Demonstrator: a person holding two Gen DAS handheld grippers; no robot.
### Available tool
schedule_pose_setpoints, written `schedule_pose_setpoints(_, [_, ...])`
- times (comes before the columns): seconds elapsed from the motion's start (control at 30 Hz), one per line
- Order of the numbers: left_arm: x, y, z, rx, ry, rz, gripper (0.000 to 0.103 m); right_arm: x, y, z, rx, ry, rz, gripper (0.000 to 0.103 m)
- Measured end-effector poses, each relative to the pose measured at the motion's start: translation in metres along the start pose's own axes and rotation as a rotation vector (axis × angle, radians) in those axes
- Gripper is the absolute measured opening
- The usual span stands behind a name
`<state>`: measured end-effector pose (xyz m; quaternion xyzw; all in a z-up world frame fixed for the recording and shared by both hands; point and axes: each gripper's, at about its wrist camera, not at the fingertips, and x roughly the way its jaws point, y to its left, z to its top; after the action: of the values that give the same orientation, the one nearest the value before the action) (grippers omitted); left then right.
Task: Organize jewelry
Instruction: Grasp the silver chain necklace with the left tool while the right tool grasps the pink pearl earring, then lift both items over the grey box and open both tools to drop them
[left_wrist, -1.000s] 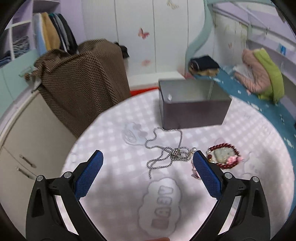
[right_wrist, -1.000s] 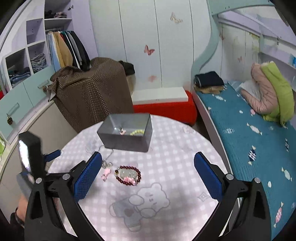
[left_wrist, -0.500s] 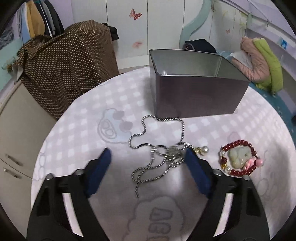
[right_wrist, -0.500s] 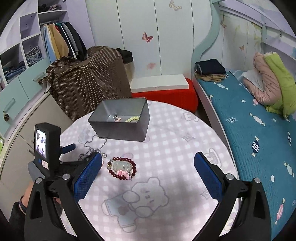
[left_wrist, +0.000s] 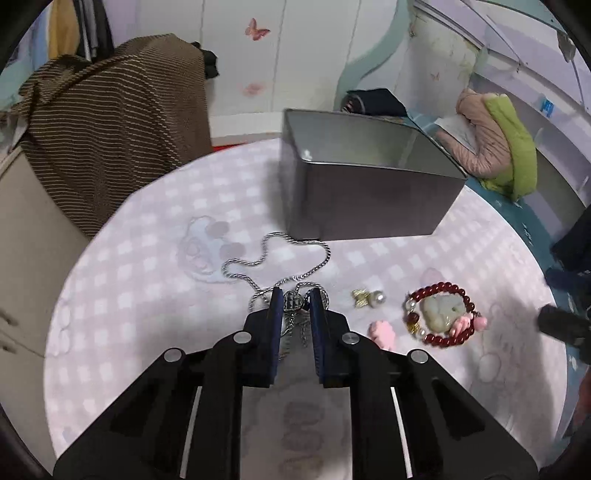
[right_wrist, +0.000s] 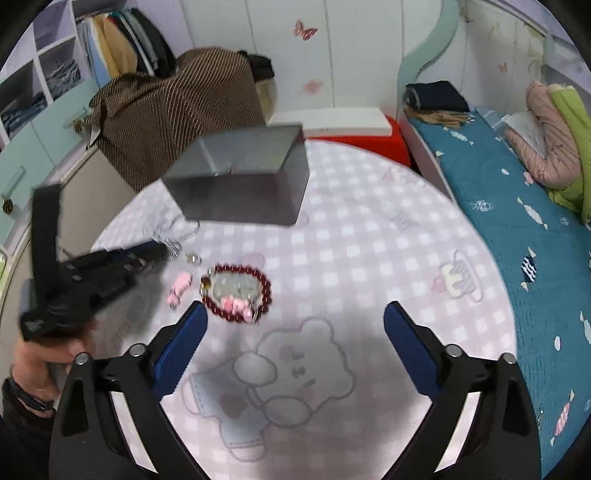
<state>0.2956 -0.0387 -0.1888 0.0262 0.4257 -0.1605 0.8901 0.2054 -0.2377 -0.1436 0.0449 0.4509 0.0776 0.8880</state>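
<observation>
Down on the round tabletop (left_wrist: 147, 229), covered in a soft pink-and-white checked cloth printed with cartoon bears, the left gripper (left_wrist: 295, 301) has its blue pads drawn nearly together on the small heart-shaped metal pendant (left_wrist: 293, 301) of a twisted silver chain necklace (left_wrist: 280, 254). Its rope-like chain loops away from the pendant toward the grey metal tin (left_wrist: 369, 195), a plain open rectangular box with smooth dull walls, and the far bend of the loop lies just short of the tin's near corner. Right of the pendant lie a small gold-and-pearl piece (left_wrist: 369, 298), a pink charm (left_wrist: 382, 331), and a bracelet of glossy dark red beads (left_wrist: 439, 314) ringed around a pale green carved stone. From the right wrist view the right gripper (right_wrist: 293, 319) hovers wide open and empty, its left pad just beside the bracelet (right_wrist: 236, 291). Behind the tin a brown dotted cloth (left_wrist: 110, 129) drapes over furniture, white butterfly-decorated wardrobe doors (right_wrist: 351, 55) stand beyond, and a teal bed (right_wrist: 517, 221) lies to its right.
</observation>
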Motion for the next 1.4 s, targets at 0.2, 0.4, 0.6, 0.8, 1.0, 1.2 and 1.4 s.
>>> schedule_pose_setpoints(0.2, [-0.029,0.012,-0.012,-0.036,-0.041,0.019,0.015,0.020,0.019,-0.007,-0.068,0.044,0.039,0.057])
schedule_pose_setpoints(0.4, [-0.051,0.017,-0.021,-0.056,-0.066,0.033,0.015,0.020,0.046,-0.004,-0.137,0.028,0.117,0.054])
schedule_pose_setpoints(0.6, [-0.066,0.021,-0.032,-0.077,-0.080,0.045,0.015,0.034,0.089,0.005,-0.203,0.029,0.204,0.047])
schedule_pose_setpoints(0.8, [-0.081,0.029,-0.040,-0.100,-0.094,0.068,0.015,0.063,0.106,0.002,-0.186,0.059,0.165,0.023])
schedule_pose_setpoints(1.0, [-0.093,0.035,-0.040,-0.105,-0.113,0.072,0.015,0.064,0.111,0.000,-0.244,0.024,0.102,0.010])
schedule_pose_setpoints(1.2, [-0.109,0.033,-0.037,-0.096,-0.143,0.068,0.015,0.057,0.103,0.003,-0.215,0.016,0.137,0.010])
schedule_pose_setpoints(1.4, [-0.128,0.030,-0.024,-0.087,-0.178,0.056,0.015,0.030,0.098,0.012,-0.198,-0.018,0.199,0.010])
